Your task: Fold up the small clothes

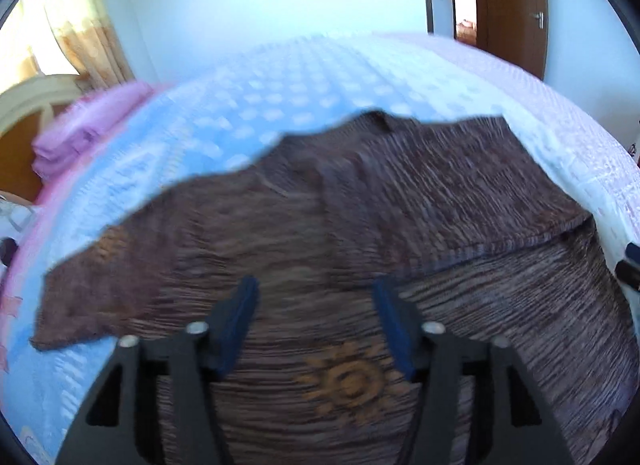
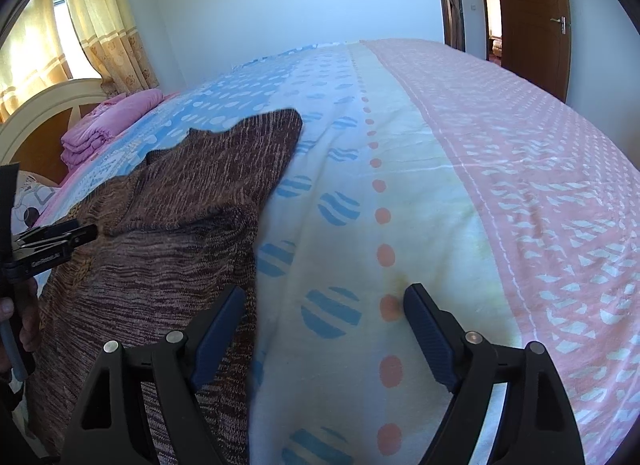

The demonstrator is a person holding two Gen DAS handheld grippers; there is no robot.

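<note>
A small brown knitted sweater lies spread on the bed, with an orange sun motif on its front and its right sleeve folded across the body. My left gripper is open and empty, hovering just above the sweater's middle. In the right wrist view the sweater lies at the left. My right gripper is open and empty over the bedspread, its left finger at the sweater's right edge. The left gripper shows at the left edge of that view.
The bed is covered by a bedspread patterned in blue, cream and pink. A folded pink blanket lies near the headboard at the left. Curtains hang behind it. A brown door stands at the back right.
</note>
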